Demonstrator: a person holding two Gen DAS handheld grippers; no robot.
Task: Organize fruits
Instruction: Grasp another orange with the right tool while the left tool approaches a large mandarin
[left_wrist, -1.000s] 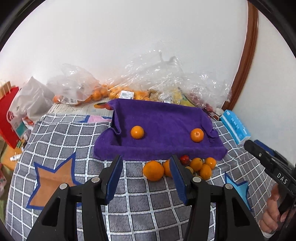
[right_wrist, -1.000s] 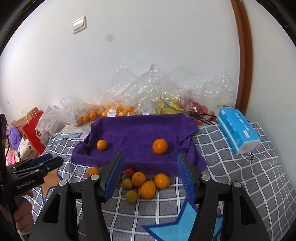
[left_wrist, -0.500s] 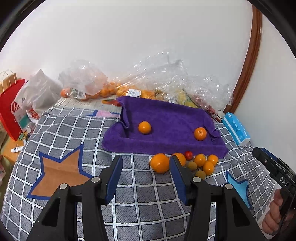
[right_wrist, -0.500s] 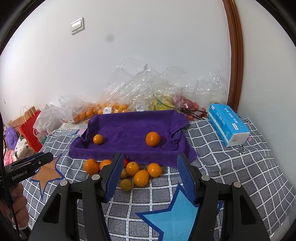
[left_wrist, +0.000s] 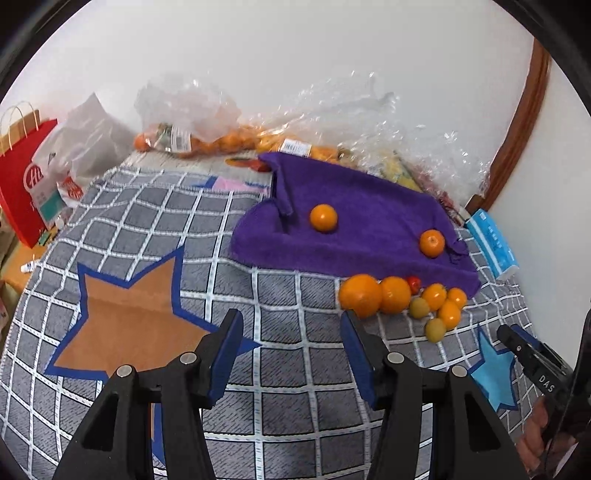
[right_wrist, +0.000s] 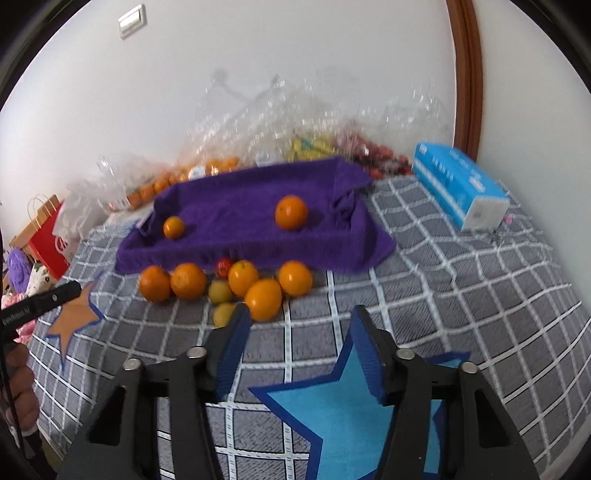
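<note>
Grey checked fabric with white lines, the blanket (left_wrist: 280, 354), is spread over the whole surface, and an orange star (left_wrist: 129, 317) and a blue star (right_wrist: 351, 413) are printed on it. Clear plastic bags (left_wrist: 332, 114) holding more fruit are heaped along the white wall behind. A purple towel (left_wrist: 369, 229) is laid on the far part of the blanket, with its edges raised and folded. A red paper bag (left_wrist: 22, 177) is seen at the far left, beside the blanket. A blue tissue pack (right_wrist: 458, 184) is placed to the right of the towel, near a brown door frame (right_wrist: 465, 74).

The left gripper (left_wrist: 291, 343) is held above the blanket with its blue-padded jaws spread wide, and nothing is between them. The right gripper (right_wrist: 299, 332) is held the same way, jaws spread apart and empty, just in front of the loose fruit.

Two oranges are resting on the towel, well apart: a bigger orange (right_wrist: 291, 212) on the right and a smaller orange (right_wrist: 173, 227) on the left. A cluster of fruit (right_wrist: 229, 284) is gathered on the blanket just in front of the towel's near edge: several oranges touching each other, two small yellow-green fruits (right_wrist: 220, 291), and one small red fruit (right_wrist: 224, 266) close to the towel edge.
</note>
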